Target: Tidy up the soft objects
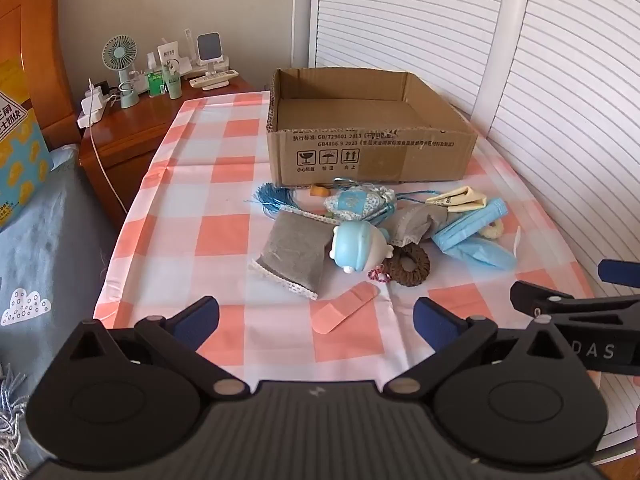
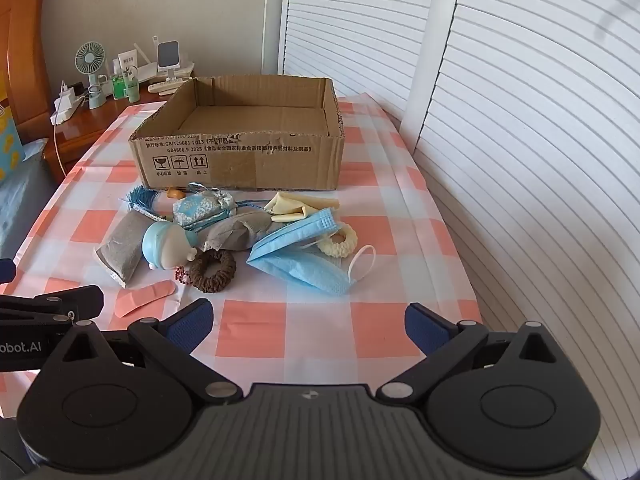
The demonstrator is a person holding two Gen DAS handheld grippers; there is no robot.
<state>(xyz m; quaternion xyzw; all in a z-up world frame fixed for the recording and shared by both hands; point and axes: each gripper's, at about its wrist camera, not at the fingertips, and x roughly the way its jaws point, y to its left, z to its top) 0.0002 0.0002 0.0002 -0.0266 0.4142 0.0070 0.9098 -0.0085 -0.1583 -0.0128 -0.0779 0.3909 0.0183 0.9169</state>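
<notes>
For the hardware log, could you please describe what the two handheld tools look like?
Both match: the left tool and right tool have matte black bodies with ribbed grey centres, round pivot housings, silver screws and dark blue textured finger pads. White lettering marks their sides. No cables or sleeves show.

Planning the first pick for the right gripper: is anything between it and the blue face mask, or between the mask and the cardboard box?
Nothing visible blocks the open right gripper from the blue face mask; only bare tablecloth lies between. Toward the cardboard box, a cream glove lies in the path, and the box's front wall must be cleared.
</notes>
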